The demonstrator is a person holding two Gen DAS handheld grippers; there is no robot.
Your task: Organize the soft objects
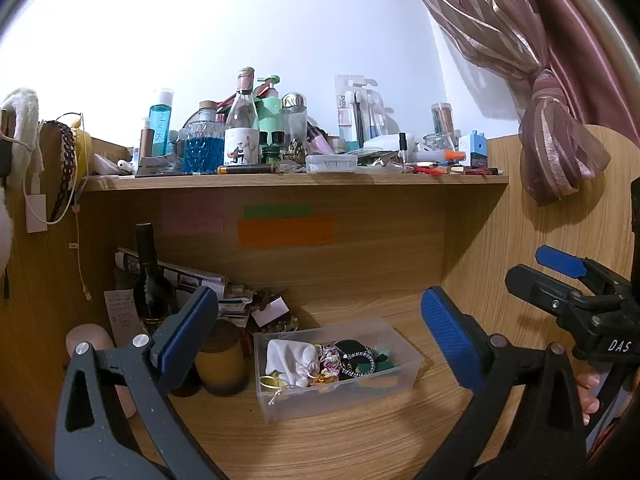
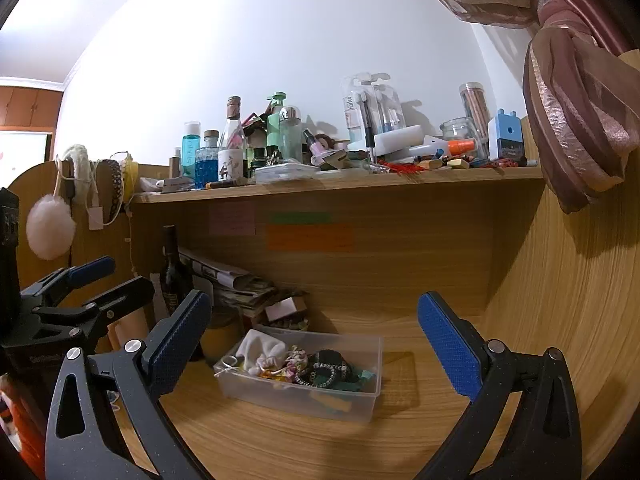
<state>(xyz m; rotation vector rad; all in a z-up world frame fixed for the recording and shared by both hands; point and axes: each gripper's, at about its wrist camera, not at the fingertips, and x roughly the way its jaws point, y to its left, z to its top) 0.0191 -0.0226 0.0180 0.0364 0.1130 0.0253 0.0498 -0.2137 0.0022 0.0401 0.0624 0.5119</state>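
A clear plastic box (image 1: 404,376) sits on the wooden desk and also shows in the right wrist view (image 2: 360,404). It holds a white drawstring pouch (image 1: 288,360) (image 2: 260,350), black beaded hair ties (image 1: 356,354) (image 2: 328,370), floral scrunchies (image 1: 330,360) and green pieces (image 1: 380,364). My left gripper (image 1: 320,320) is open and empty, above and in front of the box. My right gripper (image 2: 316,320) is open and empty, also short of the box. The right gripper also shows at the right edge of the left wrist view (image 1: 568,276).
A dark bottle (image 1: 148,276), a yellow-brown jar (image 1: 222,364), stacked papers (image 1: 188,276) and small clutter stand left of and behind the box. The shelf (image 1: 296,182) above is crowded with bottles and stationery. A tied pink curtain (image 1: 560,148) hangs at right. Headbands hang at left (image 2: 116,184).
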